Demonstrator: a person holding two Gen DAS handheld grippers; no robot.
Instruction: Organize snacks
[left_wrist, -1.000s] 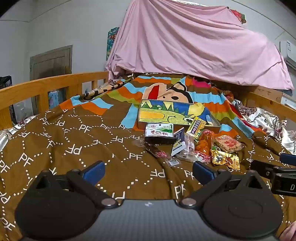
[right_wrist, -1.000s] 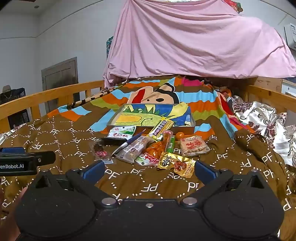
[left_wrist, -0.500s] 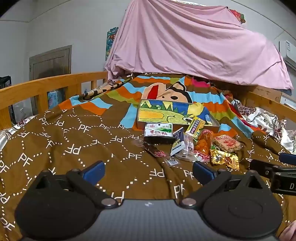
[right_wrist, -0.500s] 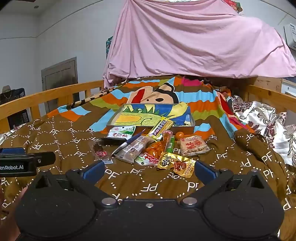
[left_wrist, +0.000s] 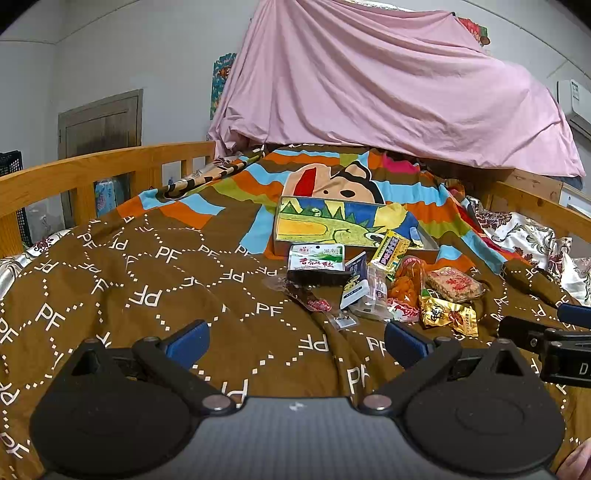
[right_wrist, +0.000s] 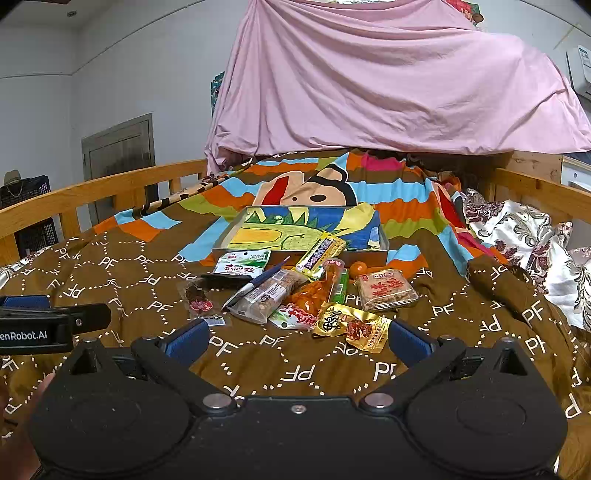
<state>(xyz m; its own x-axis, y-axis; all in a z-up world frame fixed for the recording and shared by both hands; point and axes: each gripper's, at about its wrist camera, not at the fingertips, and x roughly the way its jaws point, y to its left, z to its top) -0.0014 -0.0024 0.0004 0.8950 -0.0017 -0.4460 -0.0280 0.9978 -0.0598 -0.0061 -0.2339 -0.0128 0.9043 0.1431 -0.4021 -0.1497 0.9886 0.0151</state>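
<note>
A pile of little snack packets (right_wrist: 295, 291) lies on the brown blanket with white letters (left_wrist: 147, 280) that covers the bed. Right behind the pile, at twelve o'clock from it, sits a flat open box with a bright dragon picture inside (right_wrist: 299, 230). I think the box is put there so the snacks can go into it. Nothing is in it yet, but one yellow packet (right_wrist: 321, 253) leans on its front edge.

The left gripper (left_wrist: 297, 339) hangs low over the blanket with its blue jaws wide apart and nothing between them. The pile is at one o'clock from it. The right gripper (right_wrist: 297, 339) is wide open and empty too, and the shiny gold packet (right_wrist: 351, 325) is just ahead of it at twelve o'clock. Both look ready to reach in.

Nothing has changed since a moment ago. The packets lie as they did, and both grippers have barely moved.
</note>
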